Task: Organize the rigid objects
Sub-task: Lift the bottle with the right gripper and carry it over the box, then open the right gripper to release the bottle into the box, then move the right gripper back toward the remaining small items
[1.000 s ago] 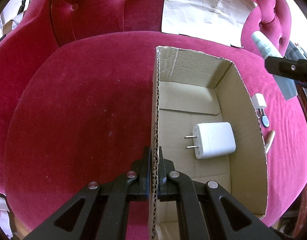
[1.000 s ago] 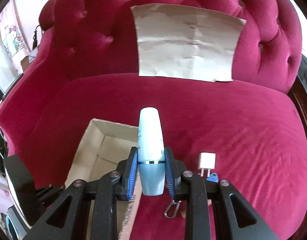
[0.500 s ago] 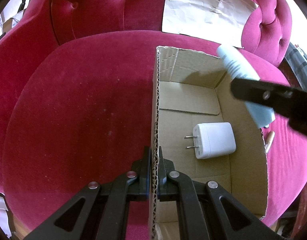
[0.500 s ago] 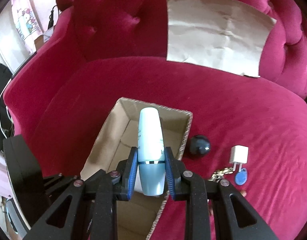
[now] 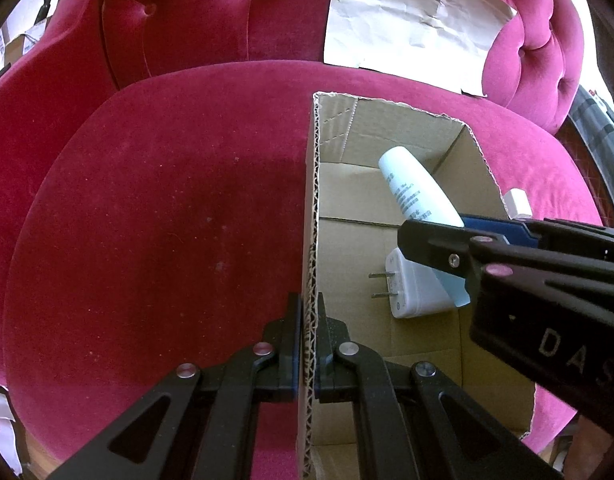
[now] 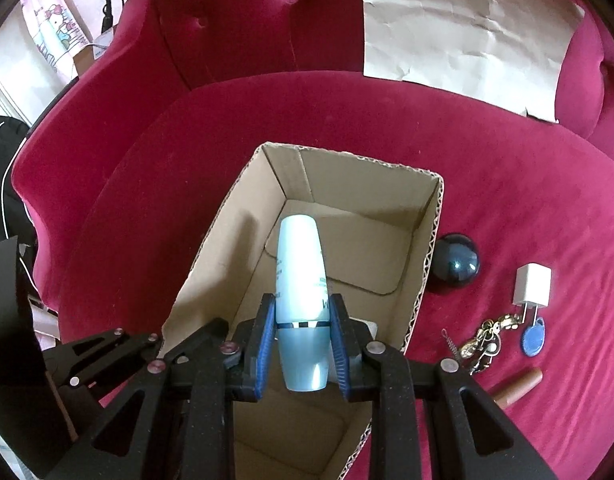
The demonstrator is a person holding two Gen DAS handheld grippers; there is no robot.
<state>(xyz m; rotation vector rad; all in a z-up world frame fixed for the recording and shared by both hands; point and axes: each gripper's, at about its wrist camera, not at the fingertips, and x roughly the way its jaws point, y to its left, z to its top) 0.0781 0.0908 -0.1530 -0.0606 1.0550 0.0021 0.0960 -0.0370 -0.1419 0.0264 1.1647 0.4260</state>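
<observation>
An open cardboard box [image 5: 347, 248] sits on the red velvet sofa seat [image 5: 167, 220]. My left gripper [image 5: 308, 312] is shut on the box's left wall, one finger on each side of the cardboard edge. A large white plug charger [image 5: 415, 296] lies on the box floor. My right gripper [image 6: 303, 312] is shut on a light-blue bottle [image 6: 299, 256], its blue pads pressing both sides. The bottle [image 5: 415, 188] hangs tilted inside the box opening [image 6: 347, 168], above the charger.
On the seat to the right of the box lie a dark ball [image 6: 455, 266], a small white charger [image 6: 533, 286], a key bunch [image 6: 483, 340] with a blue fob [image 6: 533, 338], and a brown cylinder [image 6: 517, 388]. A creased paper sheet [image 6: 459, 28] leans on the backrest.
My right gripper has carried the bottle leftwards and down, from beside the box to inside its opening. The left gripper and the box have stayed put.
</observation>
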